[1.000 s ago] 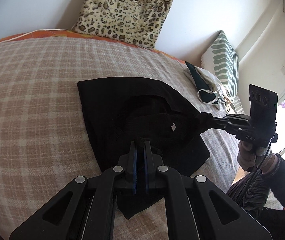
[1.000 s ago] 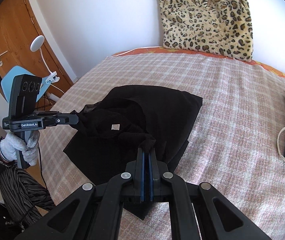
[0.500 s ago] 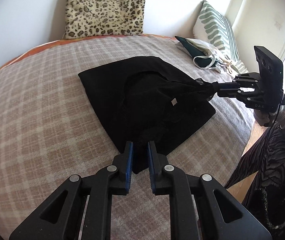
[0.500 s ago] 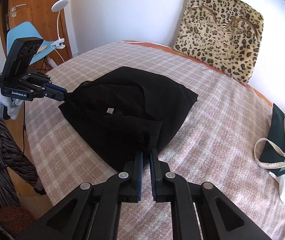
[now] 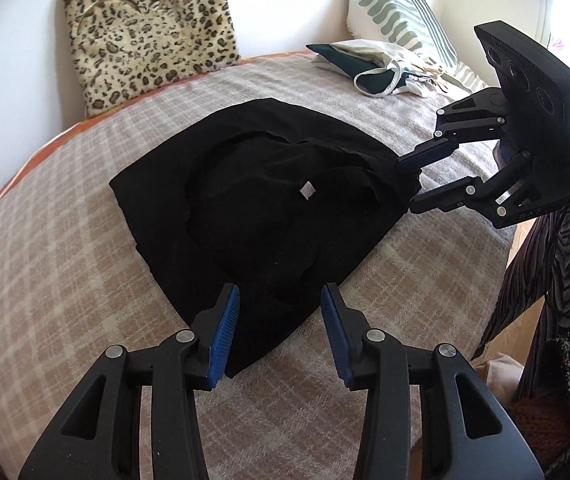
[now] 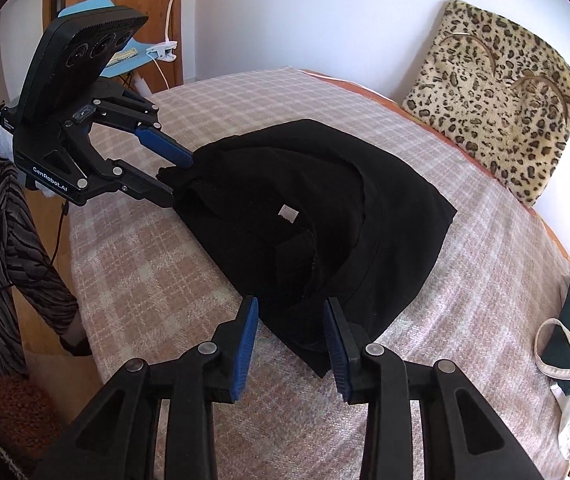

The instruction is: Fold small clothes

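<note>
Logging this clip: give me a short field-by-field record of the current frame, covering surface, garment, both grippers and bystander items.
surface: bed with plaid blanket
garment: black garment lying partly folded on the blanket, small white tag facing up
left gripper: left gripper open, jaws apart over the garment's near edge
right gripper: right gripper open at the garment's other edge
grasp: neither gripper clamps the cloth
background: leopard cushion against the wall, striped pillow, cloth bag

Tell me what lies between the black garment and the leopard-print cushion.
Only bare checked blanket, in both wrist views, separates the black garment from the leopard-print cushion.
</note>
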Tool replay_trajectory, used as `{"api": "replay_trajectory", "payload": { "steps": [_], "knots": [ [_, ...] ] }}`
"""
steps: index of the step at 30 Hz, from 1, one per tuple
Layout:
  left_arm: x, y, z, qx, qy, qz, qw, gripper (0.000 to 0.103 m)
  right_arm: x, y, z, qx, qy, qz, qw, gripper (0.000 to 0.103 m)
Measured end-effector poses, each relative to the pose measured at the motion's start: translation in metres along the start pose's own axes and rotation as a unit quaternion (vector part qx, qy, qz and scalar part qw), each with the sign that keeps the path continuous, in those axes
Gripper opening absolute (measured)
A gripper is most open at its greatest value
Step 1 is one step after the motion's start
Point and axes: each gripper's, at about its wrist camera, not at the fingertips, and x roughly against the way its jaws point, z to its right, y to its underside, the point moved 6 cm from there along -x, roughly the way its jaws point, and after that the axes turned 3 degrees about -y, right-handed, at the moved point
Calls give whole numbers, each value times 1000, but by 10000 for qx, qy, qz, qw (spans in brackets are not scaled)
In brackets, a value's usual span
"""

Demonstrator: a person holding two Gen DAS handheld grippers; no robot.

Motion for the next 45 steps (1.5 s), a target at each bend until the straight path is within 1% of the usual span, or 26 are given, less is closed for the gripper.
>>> {"api": "replay_trajectory", "payload": {
  "steps": [4, 6, 7, 8, 9, 11, 15, 17, 19, 21, 23, 24, 26, 28, 29, 30, 31, 33, 35, 37, 40, 41, 43, 44, 45],
  "knots": [
    [-11, 2, 0, -104, -96, -109, 9998, 40, -6, 3, -5, 255, 141, -115, 9995, 34],
    [-16, 3, 0, -112, -121, -160, 9997, 24, -10, 6, -4, 293, 226, -217, 9991, 26],
    [-16, 3, 0, -112, -134, -132, 9998, 21, -11, 8, -3, 297, 264, -255, 9989, 24],
    [-16, 3, -1, -123, -124, -103, 9998, 12, -11, 9, -2, 288, 265, -266, 9989, 18],
    [-14, 2, -2, -133, -129, -82, 9998, 8, -10, 9, -1, 275, 260, -256, 9990, 10],
    [-10, 1, -4, -137, -179, -25, 9997, 5, -6, 8, 2, 281, 315, -205, 9989, 1],
    [8, 0, -11, -52, -104, 180, 9998, 4, 14, 1, 8, 253, 431, 70, 9987, 0],
    [16, 0, -13, 4, -25, 280, 9996, 4, 29, -2, 11, 111, 297, 270, 9991, 0],
    [17, 4, -12, 6, 69, 252, 9997, 4, 37, -3, 15, 21, 298, 375, 9989, 0],
    [11, 9, -11, -23, 98, 72, 9999, 4, 35, 0, 17, 74, 449, 276, 9986, 0],
    [5, 13, -10, 0, 44, -122, 9999, 6, 27, 6, 15, 52, 252, 30, 9997, 0],
    [5, 14, -10, 23, 76, -169, 9998, 10, 25, 8, 14, 65, 296, -52, 9995, 6],
    [13, 12, -10, 53, 96, -33, 9999, 12, 21, 10, 13, 167, 502, -145, 9985, 22],
    [26, 9, -14, 221, 197, 166, 9994, 12, 25, 10, 7, 202, 505, -31, 9985, 28],
    [33, 7, -18, 360, 252, 270, 9987, 15, 29, 8, 4, 209, 441, 69, 9988, 34],
    [38, 5, -24, 504, 257, 356, 9978, 20, 31, 5, -1, 235, 373, 162, 9989, 35],
    [42, 4, -30, 644, 275, 426, 9966, 20, 32, 3, -5, 266, 300, 232, 9989, 35],
    [44, 3, -42, 866, 222, 498, 9948, 20, 28, 0, -14, 405, 219, 239, 9987, 36],
    [39, 4, -47, 941, 128, 452, 9945, 20, 17, -3, -19, 605, 162, 175, 9979, 36],
    [30, 6, -45, 946, 172, 348, 9948, 20, 6, -3, -25, 766, 162, 35, 9969, 35],
    [14, 9, -35, 750, 218, 119, 9969, 20, -8, -1, -21, 834, 259, -182, 9960, 32],
    [9, 10, -33, 705, 253, 26, 9972, 20, -11, 1, -19, 805, 291, -246, 9960, 29],
    [0, 17, -28, 533, 210, -203, 9982, 20, -17, 5, -14, 762, 348, -444, 9955, 10],
    [-3, 21, -26, 378, 84, -305, 9988, 20, -18, 9, -13, 740, 367, -521, 9952, 0],
    [-3, 25, -25, 251, 6, -322, 9992, 20, -17, 11, -12, 712, 369, -504, 9955, 0]
  ]
}}
